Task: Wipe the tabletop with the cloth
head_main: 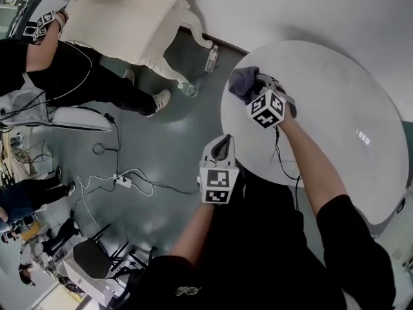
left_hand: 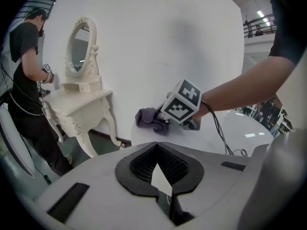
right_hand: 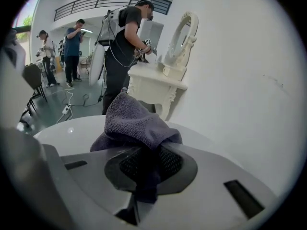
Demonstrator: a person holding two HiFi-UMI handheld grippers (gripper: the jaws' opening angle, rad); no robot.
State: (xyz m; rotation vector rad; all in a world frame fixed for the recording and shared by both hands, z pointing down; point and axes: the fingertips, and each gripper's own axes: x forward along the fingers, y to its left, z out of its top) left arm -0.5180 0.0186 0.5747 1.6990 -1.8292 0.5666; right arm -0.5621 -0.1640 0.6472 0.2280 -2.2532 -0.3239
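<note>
From my station I count two grippers in all: one left gripper (head_main: 222,147) and one right gripper (head_main: 253,88). I see one cloth (right_hand: 136,121) and one round white table (head_main: 335,95). There is one dressing table (head_main: 122,24), and it has one oval mirror (left_hand: 79,47). On the floor I make out two bottles, a bottle (head_main: 211,58) and a second bottle (head_main: 187,89), plus one power strip (head_main: 122,181). The right gripper view gives me three other people: a person in black (right_hand: 125,42), a person in blue (right_hand: 74,40) and a third person (right_hand: 45,54).
</note>
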